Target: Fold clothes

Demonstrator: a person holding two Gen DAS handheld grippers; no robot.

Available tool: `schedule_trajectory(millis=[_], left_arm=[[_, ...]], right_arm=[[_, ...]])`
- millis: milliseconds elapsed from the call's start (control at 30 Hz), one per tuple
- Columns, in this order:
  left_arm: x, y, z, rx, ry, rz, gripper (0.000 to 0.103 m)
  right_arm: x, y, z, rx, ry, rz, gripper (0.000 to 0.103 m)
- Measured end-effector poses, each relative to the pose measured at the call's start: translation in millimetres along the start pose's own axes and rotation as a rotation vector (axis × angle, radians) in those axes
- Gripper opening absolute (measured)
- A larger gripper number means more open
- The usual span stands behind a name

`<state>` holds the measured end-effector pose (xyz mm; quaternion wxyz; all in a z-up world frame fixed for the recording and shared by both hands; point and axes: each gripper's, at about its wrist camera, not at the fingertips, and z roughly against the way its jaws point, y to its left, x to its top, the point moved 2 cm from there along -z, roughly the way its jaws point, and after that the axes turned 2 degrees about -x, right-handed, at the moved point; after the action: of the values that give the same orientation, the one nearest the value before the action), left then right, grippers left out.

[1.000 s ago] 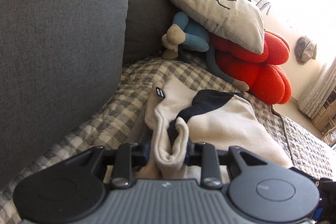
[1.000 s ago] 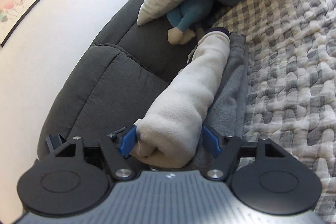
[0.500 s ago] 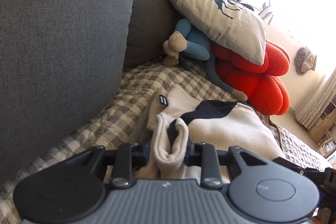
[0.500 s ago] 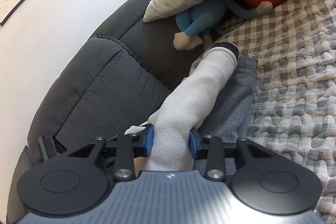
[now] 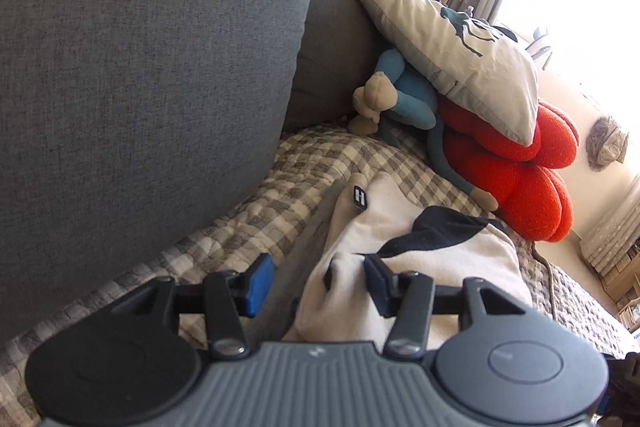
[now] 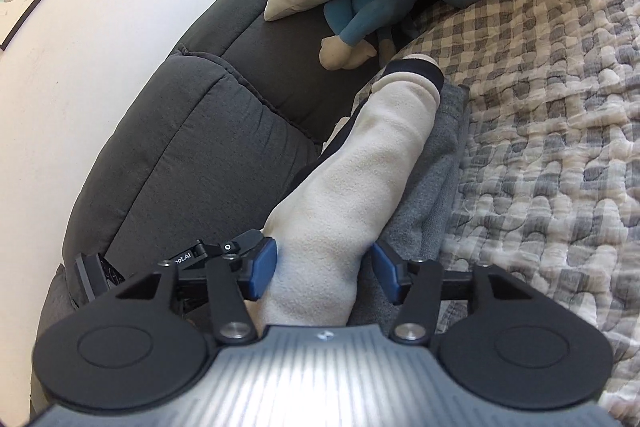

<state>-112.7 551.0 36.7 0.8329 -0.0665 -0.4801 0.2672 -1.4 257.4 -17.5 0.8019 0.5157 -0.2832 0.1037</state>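
Observation:
A cream fleece garment point(image 5: 440, 259) with navy trim lies folded on a grey garment point(image 6: 436, 163) on the sofa seat. My left gripper point(image 5: 318, 279) hovers low over its near edge. Its jaws are opening: a cream fold rests against the right pad point(image 5: 378, 285), while the left pad point(image 5: 260, 285) stands clear of the cloth. In the right wrist view the cream fleece point(image 6: 384, 147) runs away from me as a long roll with a navy cuff. My right gripper point(image 6: 324, 271) straddles its near end with opening jaws, and a gap shows at the right pad.
A grey-and-white checked quilt point(image 5: 280, 187) covers the seat. The dark grey sofa back point(image 5: 140, 67) rises close on the left. A pale pillow point(image 5: 448, 47), a blue plush toy point(image 5: 404, 95) and a red cushion point(image 5: 520, 187) crowd the far corner.
Both grippers have let go of the cream fleece: the left jaws spread off the pinched fold, and the right jaws, tight on the roll half a second ago, have widened. The right hand rose slightly.

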Motion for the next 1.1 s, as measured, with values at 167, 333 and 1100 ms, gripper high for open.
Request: schedule_trajectory(millis=[167, 333, 1100], left_arm=[[16, -23, 37, 0.041, -0.115, -0.051, 0.048], [8, -61, 38, -0.064, -0.099, -0.114, 0.049], [-46, -70, -6, 0.049, 0.045, -0.215, 0.045]], right_arm=[[31, 17, 16, -0.033, -0.130, 0.199, 0.058], [28, 39, -14, -0.052, -0.062, 0.389, 0.058], [34, 24, -51, -0.148, -0.012, 0.587, 0.061]])
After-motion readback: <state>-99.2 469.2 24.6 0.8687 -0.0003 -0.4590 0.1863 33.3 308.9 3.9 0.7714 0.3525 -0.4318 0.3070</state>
